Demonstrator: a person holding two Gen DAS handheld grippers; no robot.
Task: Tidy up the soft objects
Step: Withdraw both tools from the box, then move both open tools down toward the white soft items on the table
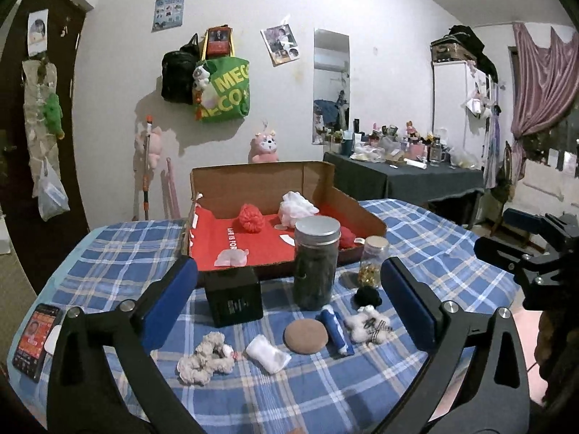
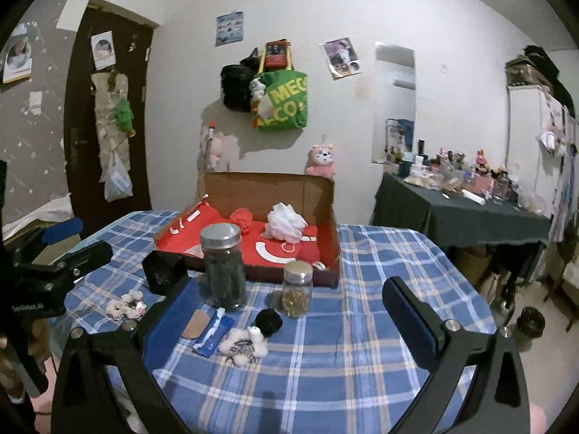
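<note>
Several soft items lie on the blue plaid cloth: a cream scrunchie, a folded white cloth, a brown round pad, a fluffy white scrunchie with a bow and a black scrunchie. Behind them stands a cardboard box lined in red, holding a red puff and a white puff. My left gripper is open and holds nothing, hovering over these items. My right gripper is open too, also bare, with the bow scrunchie and black scrunchie lying between its fingers' lines.
A tall dark-filled jar, a small jar of gold bits, a black cube and a blue-white pack stand among the soft things. A phone lies at the table's left edge. A cluttered dark table stands right.
</note>
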